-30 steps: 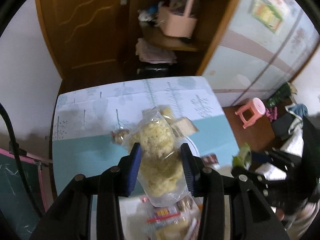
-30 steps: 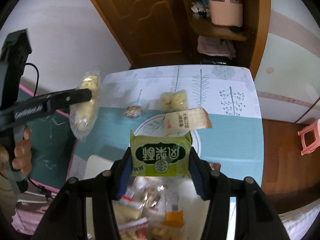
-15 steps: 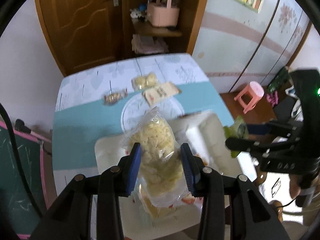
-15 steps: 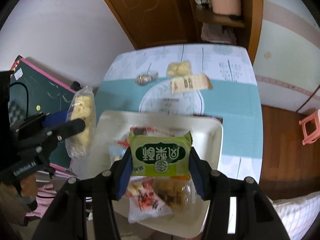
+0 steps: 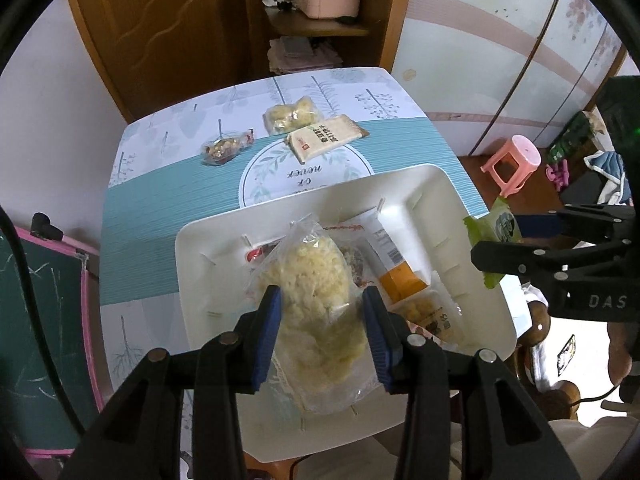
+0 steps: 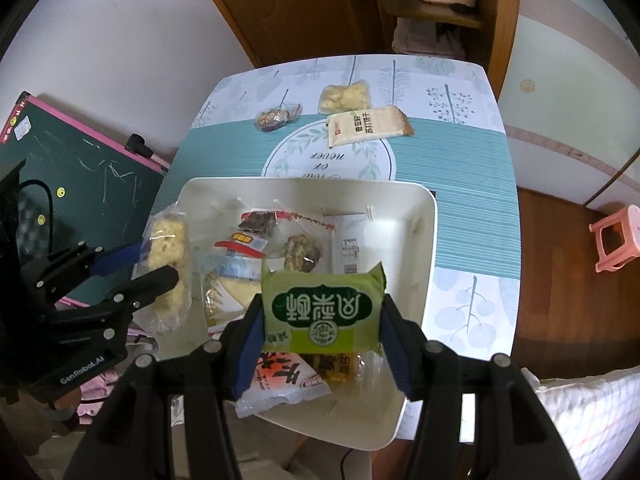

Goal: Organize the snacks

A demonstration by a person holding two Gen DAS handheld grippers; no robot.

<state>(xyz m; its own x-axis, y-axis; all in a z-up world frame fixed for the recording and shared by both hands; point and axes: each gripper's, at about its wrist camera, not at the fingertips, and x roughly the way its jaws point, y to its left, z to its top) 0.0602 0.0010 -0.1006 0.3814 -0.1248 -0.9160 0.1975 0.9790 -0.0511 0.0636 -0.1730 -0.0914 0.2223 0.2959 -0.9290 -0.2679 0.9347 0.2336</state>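
My left gripper holds a clear bag of yellow puffed snack above the left half of the white tray. Its jaws are opening, but the blue pads still touch the bag's sides. My right gripper holds a green packet over the tray's near right part. Those jaws are opening too, with the packet between the pads. Each view shows the other gripper from the side: the left gripper with its bag, the right gripper with the green packet. Several wrapped snacks lie in the tray.
Beyond the tray, on the teal cloth, lie a cracker packet, a yellow snack bag and a small nut bag. A green chalkboard leans left of the table. A pink stool stands on the floor at right.
Both grippers have drawn back from over the table's middle to above the tray, each carrying its packet and sinking a little. The tray now fills the lower view.
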